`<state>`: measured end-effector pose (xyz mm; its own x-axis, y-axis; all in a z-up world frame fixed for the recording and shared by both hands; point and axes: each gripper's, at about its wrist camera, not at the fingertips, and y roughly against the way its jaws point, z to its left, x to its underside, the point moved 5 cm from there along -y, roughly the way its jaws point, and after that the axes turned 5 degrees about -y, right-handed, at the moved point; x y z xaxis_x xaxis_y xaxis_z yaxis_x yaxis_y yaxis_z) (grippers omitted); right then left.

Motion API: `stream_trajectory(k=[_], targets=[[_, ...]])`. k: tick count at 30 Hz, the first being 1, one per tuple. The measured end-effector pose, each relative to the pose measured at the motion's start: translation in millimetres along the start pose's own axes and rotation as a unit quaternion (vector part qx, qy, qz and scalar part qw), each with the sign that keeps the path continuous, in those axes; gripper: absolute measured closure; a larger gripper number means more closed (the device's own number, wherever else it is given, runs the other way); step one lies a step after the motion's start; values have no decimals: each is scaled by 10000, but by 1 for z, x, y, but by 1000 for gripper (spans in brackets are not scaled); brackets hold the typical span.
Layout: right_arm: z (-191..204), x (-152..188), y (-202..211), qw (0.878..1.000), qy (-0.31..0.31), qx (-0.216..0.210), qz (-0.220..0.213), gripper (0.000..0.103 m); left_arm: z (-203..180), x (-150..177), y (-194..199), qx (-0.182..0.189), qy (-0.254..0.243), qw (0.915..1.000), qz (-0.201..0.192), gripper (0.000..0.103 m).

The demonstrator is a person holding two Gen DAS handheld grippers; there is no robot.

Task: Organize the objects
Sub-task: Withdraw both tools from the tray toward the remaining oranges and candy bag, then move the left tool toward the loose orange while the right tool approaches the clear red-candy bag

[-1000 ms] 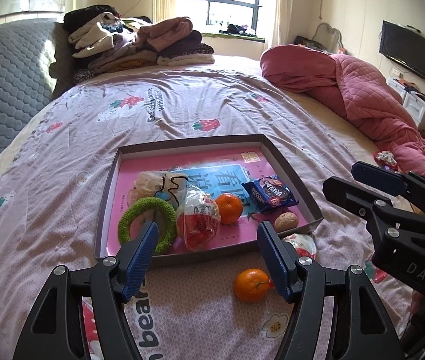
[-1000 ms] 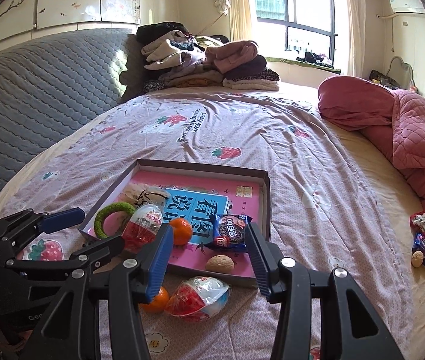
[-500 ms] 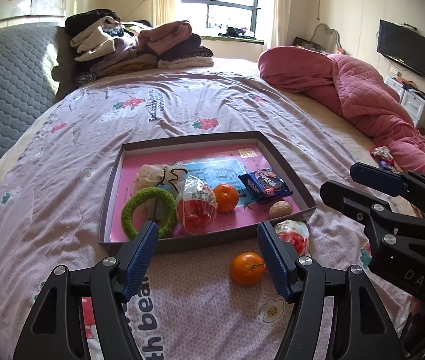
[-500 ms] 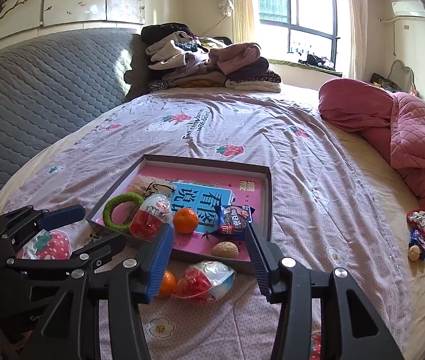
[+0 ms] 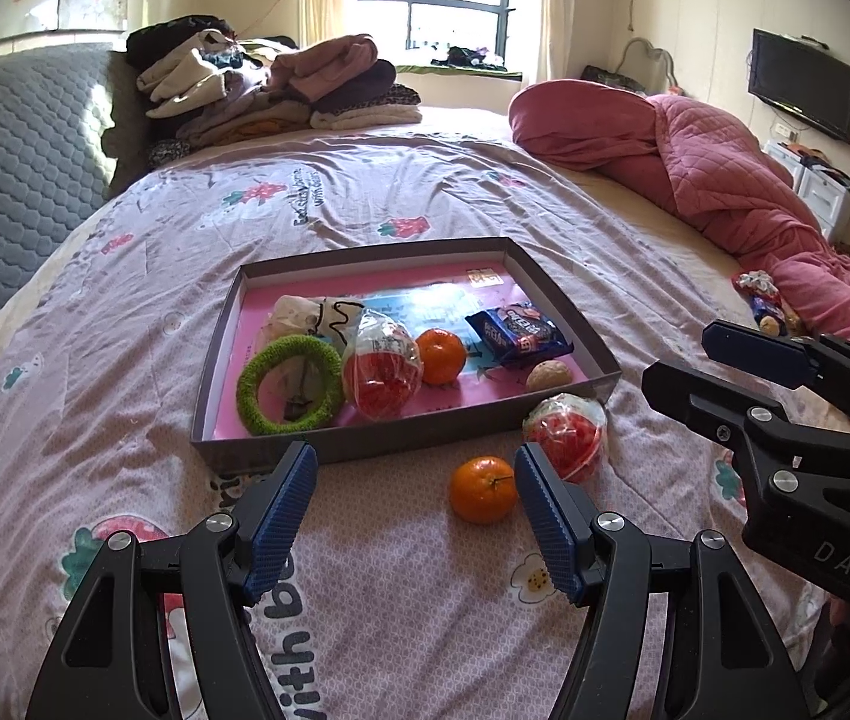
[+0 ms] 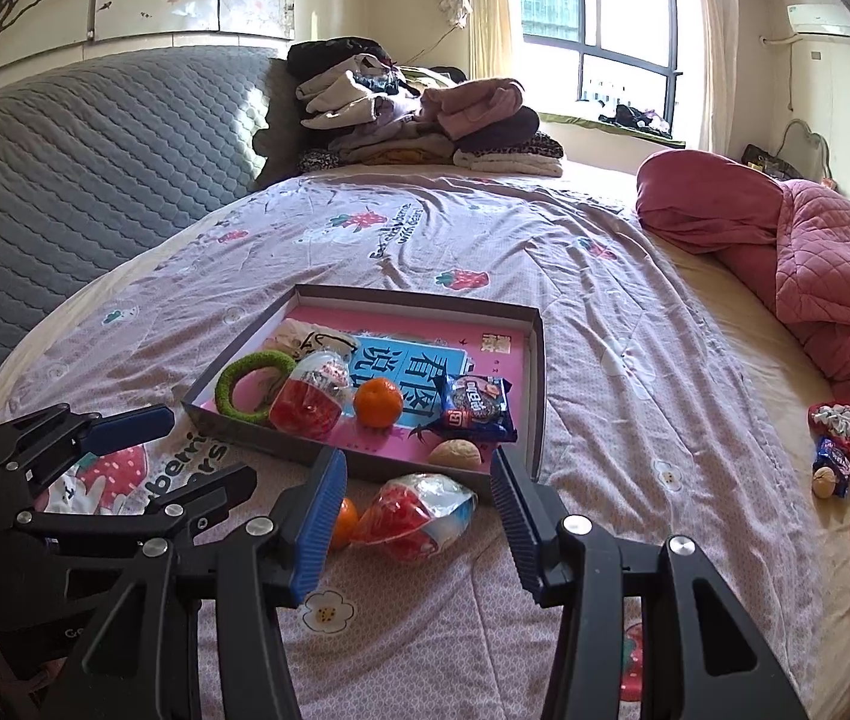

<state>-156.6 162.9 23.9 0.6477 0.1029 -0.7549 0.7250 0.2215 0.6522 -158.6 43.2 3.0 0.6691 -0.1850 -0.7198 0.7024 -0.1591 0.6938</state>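
Left gripper (image 5: 416,468): jaws apart, nothing between the pads, held over the bedsheet (image 5: 125,312) just short of the tray (image 5: 227,348). Right gripper (image 6: 416,480): jaws apart, empty, also short of the tray.

Inside the tray, both views: green ring (image 5: 291,384), red-and-clear packet (image 5: 381,372), orange (image 5: 440,355), blue snack pack (image 5: 519,336), walnut (image 5: 548,376), a pale crumpled item with black cord (image 5: 311,315) at the far left.

Outside the tray, on the sheet by its near wall: loose orange (image 5: 483,490) and second red packet (image 5: 565,435), close together; whether they touch is unclear.

Left view only: loose orange whole, stem visible; wall-mounted screen (image 5: 802,93) and white drawers (image 5: 823,195) at right. The right gripper's fingers enter from the right edge, cut off.

Right view only: large printed characters on the tray's blue panel (image 6: 407,378), glare-washed in the left view; small heap of snacks (image 6: 832,450) beside the pink quilt (image 6: 832,252). Here the loose orange (image 6: 344,522) is mostly hidden behind the right gripper's left finger. The packet outside (image 6: 419,513) lies in the gap between the fingers, beyond the pads.

Folded clothes (image 6: 419,126) at the far end of the bed; individual pieces hard to separate.
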Motion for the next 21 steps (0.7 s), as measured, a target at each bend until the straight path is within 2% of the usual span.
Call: stream_trajectory(k=[21], targets=[[-4, 31, 5, 9998, -69, 12, 162, 53, -2, 33, 5, 15, 3, 9999, 146, 33]])
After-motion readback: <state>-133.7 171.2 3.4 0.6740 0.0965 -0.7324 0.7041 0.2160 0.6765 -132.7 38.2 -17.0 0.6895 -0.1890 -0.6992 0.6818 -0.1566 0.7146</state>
